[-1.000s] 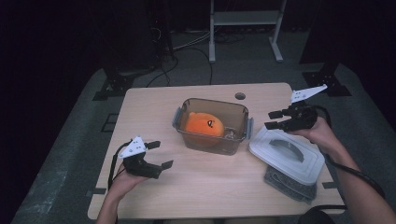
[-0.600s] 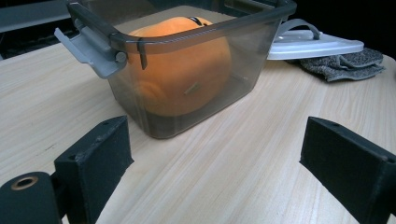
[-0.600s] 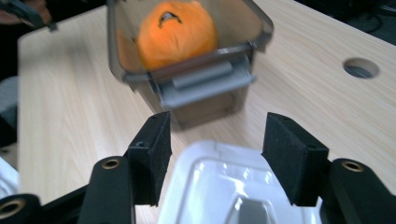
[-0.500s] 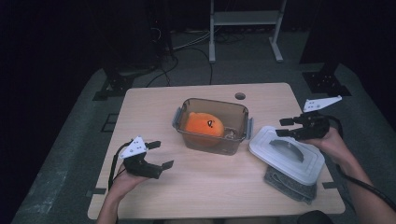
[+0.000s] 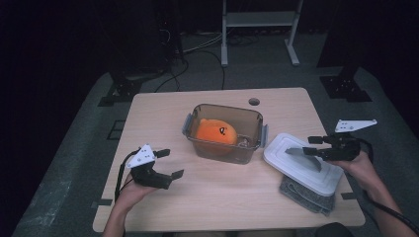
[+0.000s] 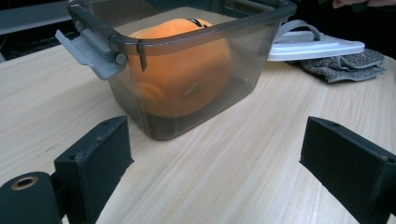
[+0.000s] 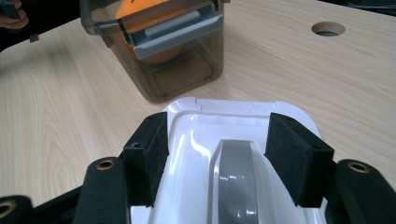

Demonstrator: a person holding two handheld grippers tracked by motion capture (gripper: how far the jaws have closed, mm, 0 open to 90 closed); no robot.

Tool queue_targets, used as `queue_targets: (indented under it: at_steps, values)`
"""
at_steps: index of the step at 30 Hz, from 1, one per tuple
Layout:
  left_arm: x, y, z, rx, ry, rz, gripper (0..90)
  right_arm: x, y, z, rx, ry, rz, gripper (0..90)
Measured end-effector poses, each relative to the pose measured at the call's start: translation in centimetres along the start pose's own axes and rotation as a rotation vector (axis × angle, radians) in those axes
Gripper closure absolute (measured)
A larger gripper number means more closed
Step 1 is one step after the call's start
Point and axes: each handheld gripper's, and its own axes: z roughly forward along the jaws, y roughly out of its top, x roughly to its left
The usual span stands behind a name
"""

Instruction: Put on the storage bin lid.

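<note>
The right gripper (image 5: 316, 146), jaws just opening, straddles the grey handle (image 7: 237, 177) of the white plastic lid (image 5: 301, 163) lying on a grey cloth (image 5: 306, 195) at 3 o'clock of the smoky container (image 5: 225, 133); the left gripper (image 5: 168, 163) rests wide open.

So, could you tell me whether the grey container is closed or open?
Open. The container has no lid on it, and the orange toy shows inside; the white lid lies apart on a grey cloth.
</note>
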Motion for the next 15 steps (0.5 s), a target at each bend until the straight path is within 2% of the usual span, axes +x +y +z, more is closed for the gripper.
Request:
queue_targets:
  at_steps: [15]
  values:
    - [0.0,0.0,0.0,0.0,0.002,-0.001,7.9,-0.6,-3.0,0.9,-0.001,-0.032,0.039,35.7]
